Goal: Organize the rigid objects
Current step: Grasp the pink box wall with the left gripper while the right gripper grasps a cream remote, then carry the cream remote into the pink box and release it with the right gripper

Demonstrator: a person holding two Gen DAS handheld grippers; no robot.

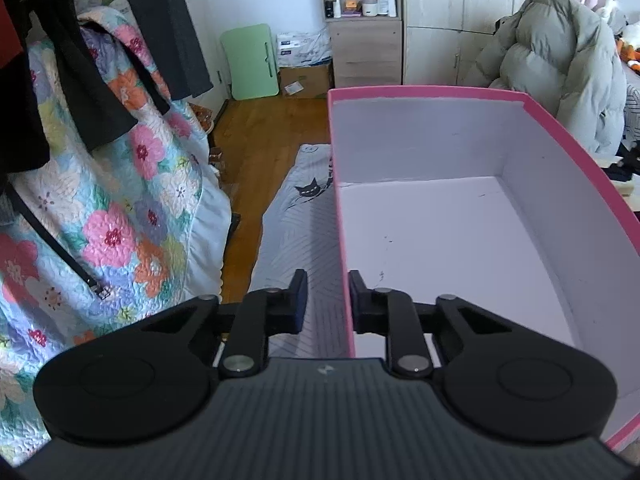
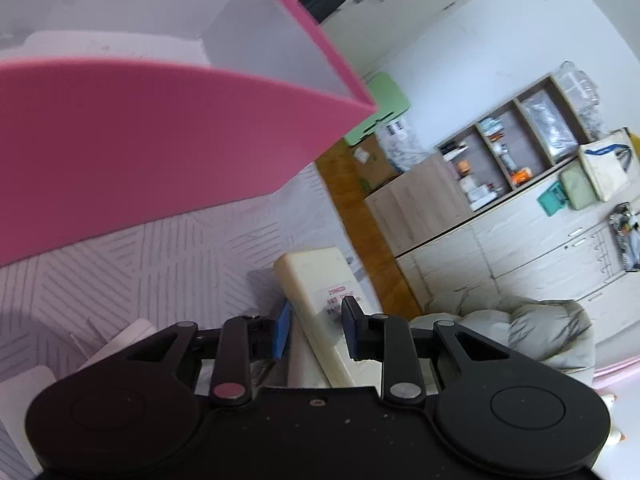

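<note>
- In the left wrist view, a floral quilt (image 1: 120, 200) fills the left side, with dark clothes (image 1: 72, 92) hanging over its upper part and hiding it.
- The left gripper (image 1: 327, 300) straddles the near left wall of the pink box (image 1: 440, 92): one finger outside, one inside, a gap showing beside the wall, so I cannot tell whether it pinches.
- The box's white inside shows only scuff marks; its right wall runs off the frame.
- Behind stand a green folding table (image 1: 250, 62), a shelf unit (image 1: 362, 20) and a grey puffer jacket (image 1: 560, 68).
- In the right wrist view, the box (image 2: 140, 140) looms blurred at upper left.
- The right gripper (image 2: 316, 328) has its fingers spread around a cream remote control (image 2: 320, 280), whose lower end the gripper body hides; contact is unclear.
</note>
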